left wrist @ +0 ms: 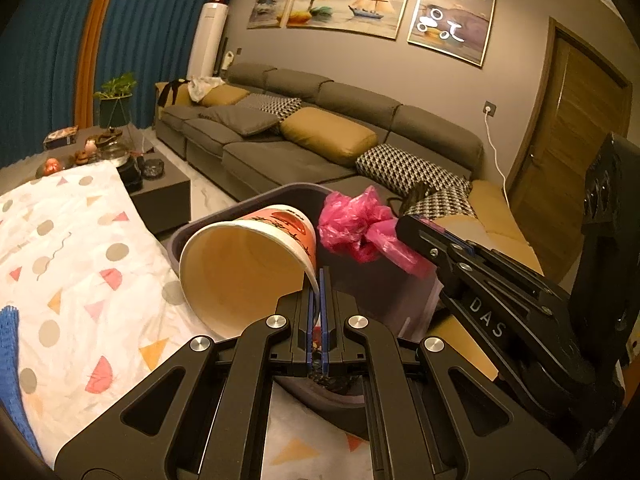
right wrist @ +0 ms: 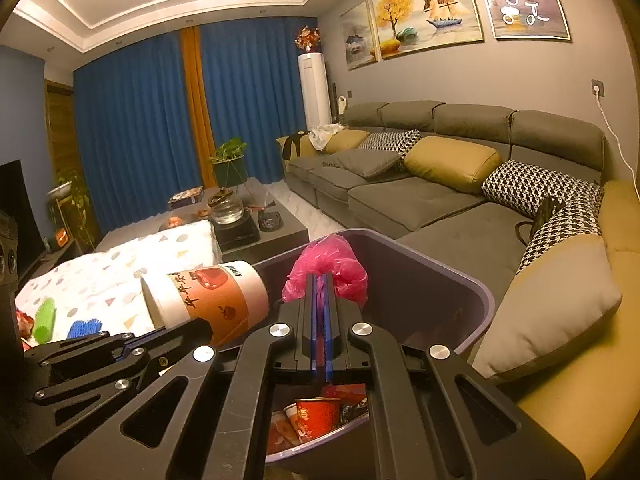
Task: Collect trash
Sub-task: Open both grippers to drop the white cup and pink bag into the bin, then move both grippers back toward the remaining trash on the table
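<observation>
The left gripper [left wrist: 319, 280] pinches the paper cup's [left wrist: 248, 256] rim, the right gripper [right wrist: 319, 284] clamps the pink plastic bag [right wrist: 324, 264]; both hang over the purple bin [right wrist: 480, 300], apparently for dropping in

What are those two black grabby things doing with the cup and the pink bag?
A person is tidying up trash with a grabber in each hand. The left gripper is shut on the rim of a big paper cup, tipped sideways at the purple bin. The right gripper is shut on a crumpled pink plastic bag, held over the bin. Nothing has been dropped yet. More trash, like a red cup, already lies inside.
</observation>
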{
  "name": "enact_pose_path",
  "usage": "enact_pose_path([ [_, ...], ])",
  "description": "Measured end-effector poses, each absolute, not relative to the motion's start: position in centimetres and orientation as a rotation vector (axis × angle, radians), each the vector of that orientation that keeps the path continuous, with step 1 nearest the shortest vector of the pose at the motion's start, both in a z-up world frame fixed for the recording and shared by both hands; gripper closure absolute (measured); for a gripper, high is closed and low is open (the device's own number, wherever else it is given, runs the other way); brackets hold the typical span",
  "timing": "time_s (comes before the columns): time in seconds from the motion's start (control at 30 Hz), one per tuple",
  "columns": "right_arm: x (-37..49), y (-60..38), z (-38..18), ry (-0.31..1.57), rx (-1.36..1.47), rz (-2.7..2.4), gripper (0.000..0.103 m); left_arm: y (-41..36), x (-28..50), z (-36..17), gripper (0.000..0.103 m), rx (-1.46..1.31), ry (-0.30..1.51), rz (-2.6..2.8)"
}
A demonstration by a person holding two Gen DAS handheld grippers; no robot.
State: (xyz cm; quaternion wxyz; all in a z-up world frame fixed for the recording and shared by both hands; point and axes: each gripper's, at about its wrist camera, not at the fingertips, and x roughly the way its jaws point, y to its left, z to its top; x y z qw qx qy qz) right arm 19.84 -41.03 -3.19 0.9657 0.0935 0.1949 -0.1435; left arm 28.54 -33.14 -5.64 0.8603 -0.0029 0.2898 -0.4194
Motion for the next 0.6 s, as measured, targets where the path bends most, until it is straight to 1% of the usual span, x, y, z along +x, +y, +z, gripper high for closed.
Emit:
enact_pose_path([
  [0.1, 20.0, -41.4, -3.3, 0.4, 0.197, -0.282, 0.099, -33.3, 28.5, -5.9, 0.101, 0.003, 0.615, -0.899],
  [0.17, 20.0, -41.6, -3.4, 0.404, 0.203, -0.287, 0.098, -33.4, 28.5, -6.1, 0.095, 0.015, 0.621, -0.901],
  [0.27, 19.7, -42.1, -3.4, 0.405, 0.215, -0.299, 0.097, -32.9, 28.5, -6.3, 0.07, 0.017, 0.62, -0.888],
  [0.3, 19.6, -42.2, -3.4, 0.402, 0.218, -0.303, 0.092, -32.7, 28.4, -6.3, 0.051, 0.017, 0.614, -0.875],
  [0.33, 19.4, -42.3, -3.3, 0.401, 0.22, -0.307, 0.088, -32.4, 28.4, -6.3, 0.043, 0.011, 0.606, -0.864],
  [0.4, 19.1, -42.4, -3.4, 0.395, 0.224, -0.312, 0.068, -31.7, 28.1, -6.1, 0.038, 0.004, 0.597, -0.846],
  [0.53, 17.9, -41.9, -3.0, 0.378, 0.21, -0.323, 0.05, -29.7, 27.1, -5.7, 0.02, 0.028, 0.557, -0.763],
  [0.57, 17.6, -41.7, -2.9, 0.373, 0.205, -0.327, 0.041, -29.0, 26.7, -5.3, 0.017, 0.035, 0.544, -0.727],
  [0.6, 17.2, -41.4, -2.9, 0.367, 0.196, -0.334, 0.035, -28.5, 26.4, -5.1, 0.013, 0.037, 0.533, -0.705],
])
